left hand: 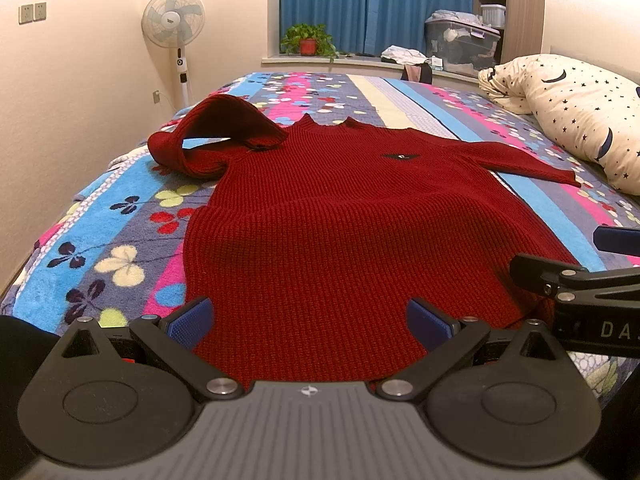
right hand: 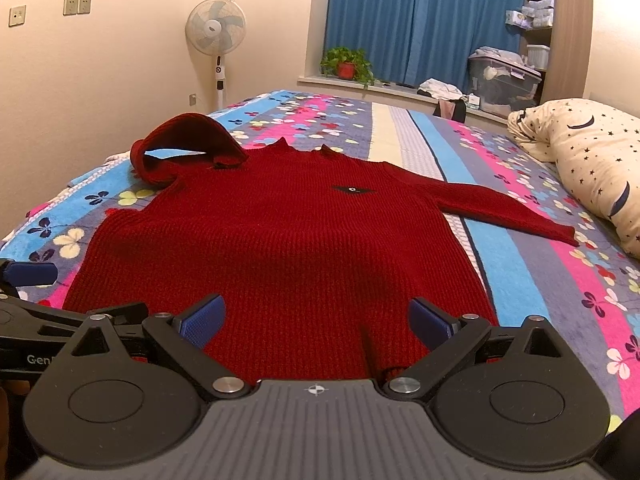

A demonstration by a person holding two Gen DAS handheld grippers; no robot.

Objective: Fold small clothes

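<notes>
Nearest to us, our left gripper (left hand: 310, 322) is hovering with its blue-padded fingers (left hand: 188, 322) spread wide, holding nothing, just over the hem of a dark red sweater (left hand: 332, 232). Our right gripper (right hand: 316, 322) is doing the same beside it, its fingers (right hand: 200, 320) also standing well apart and empty above the hem. Each gripper is showing at the edge of the other's view, so the two are working side by side.

We are looking at the sweater lying front-up on the bed (left hand: 120, 216), its hem toward us and its neck pointing away toward the window. One sleeve (left hand: 516, 156) is lying flat, stretched out toward a star-printed pillow (left hand: 576, 108) on the right. The other sleeve (left hand: 216, 136) is arching up off the blanket in a loop, its cuff resting on the shoulder. A small dark patch (left hand: 400, 156) is sitting on the chest.

Beyond the bed, a standing fan (left hand: 174, 20) is facing us from the corner, and a potted plant (left hand: 308, 40) is sitting on the sill before blue curtains (left hand: 360, 4).
</notes>
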